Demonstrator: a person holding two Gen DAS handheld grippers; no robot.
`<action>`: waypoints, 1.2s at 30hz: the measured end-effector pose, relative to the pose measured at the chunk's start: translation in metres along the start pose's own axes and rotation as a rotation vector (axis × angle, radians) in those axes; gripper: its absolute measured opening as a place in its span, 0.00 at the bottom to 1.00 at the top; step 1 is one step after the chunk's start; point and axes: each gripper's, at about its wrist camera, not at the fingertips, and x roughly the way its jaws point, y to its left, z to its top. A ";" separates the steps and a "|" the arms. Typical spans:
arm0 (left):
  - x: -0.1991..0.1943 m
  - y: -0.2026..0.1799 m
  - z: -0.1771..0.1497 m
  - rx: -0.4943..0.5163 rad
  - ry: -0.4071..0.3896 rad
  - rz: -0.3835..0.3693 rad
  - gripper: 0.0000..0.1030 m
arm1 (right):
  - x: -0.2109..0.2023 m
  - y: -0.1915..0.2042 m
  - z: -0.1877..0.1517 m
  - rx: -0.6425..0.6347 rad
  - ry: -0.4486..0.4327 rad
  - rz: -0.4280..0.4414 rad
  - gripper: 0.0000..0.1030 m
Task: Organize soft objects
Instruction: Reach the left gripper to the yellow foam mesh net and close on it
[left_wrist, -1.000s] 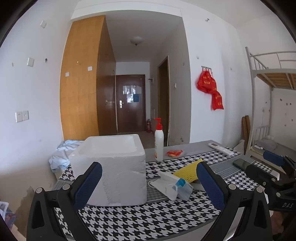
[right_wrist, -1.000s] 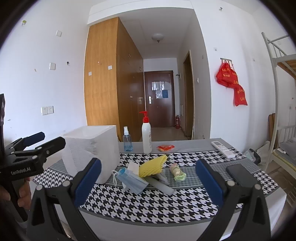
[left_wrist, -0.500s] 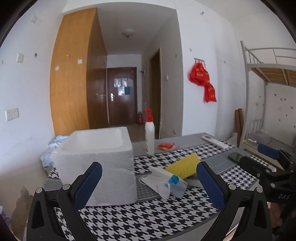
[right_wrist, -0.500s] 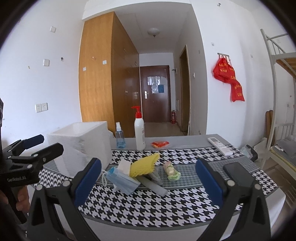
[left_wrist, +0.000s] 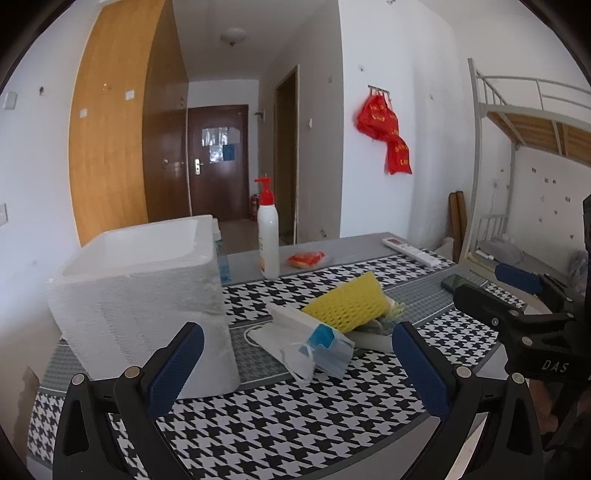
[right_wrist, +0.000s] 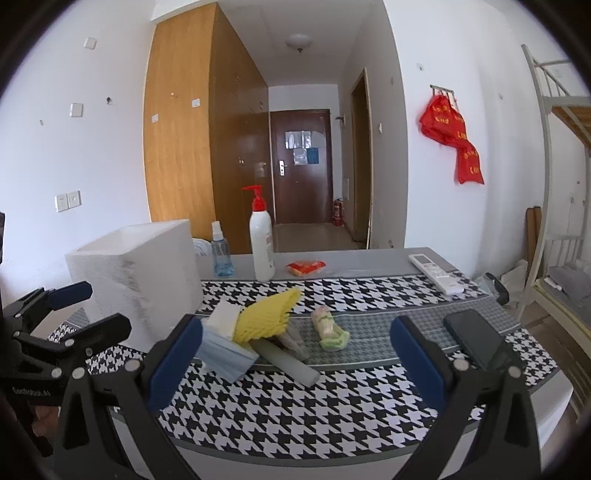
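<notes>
White walls, wooden wardrobe, dark door, metal bunk bed.

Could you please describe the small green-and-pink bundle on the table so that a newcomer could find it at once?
Start at the tall white foam box on the houndstooth tablecloth, then move right past the pile topped by a yellow foam net sleeve. The small soft green-and-pink bundle lies alone on the grey strip just beyond, touching nothing, the only green item there.

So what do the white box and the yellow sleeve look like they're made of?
White box: probably expanded polystyrene foam, judging by its matte, grainy walls and thick, rounded rim. Yellow sleeve: looks like foam netting, the kind wrapped around fruit, with an open diamond mesh that seems soft and slightly crushed.
</notes>
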 end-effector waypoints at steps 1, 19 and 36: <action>0.001 0.000 0.000 0.000 0.002 -0.005 0.99 | 0.002 -0.001 -0.001 0.000 0.006 -0.006 1.00; 0.051 -0.019 -0.004 0.057 0.103 -0.042 0.99 | 0.050 -0.025 -0.007 0.009 0.127 -0.052 0.99; 0.090 -0.053 0.016 0.107 0.140 -0.108 0.99 | 0.091 -0.057 -0.004 0.009 0.233 -0.041 0.95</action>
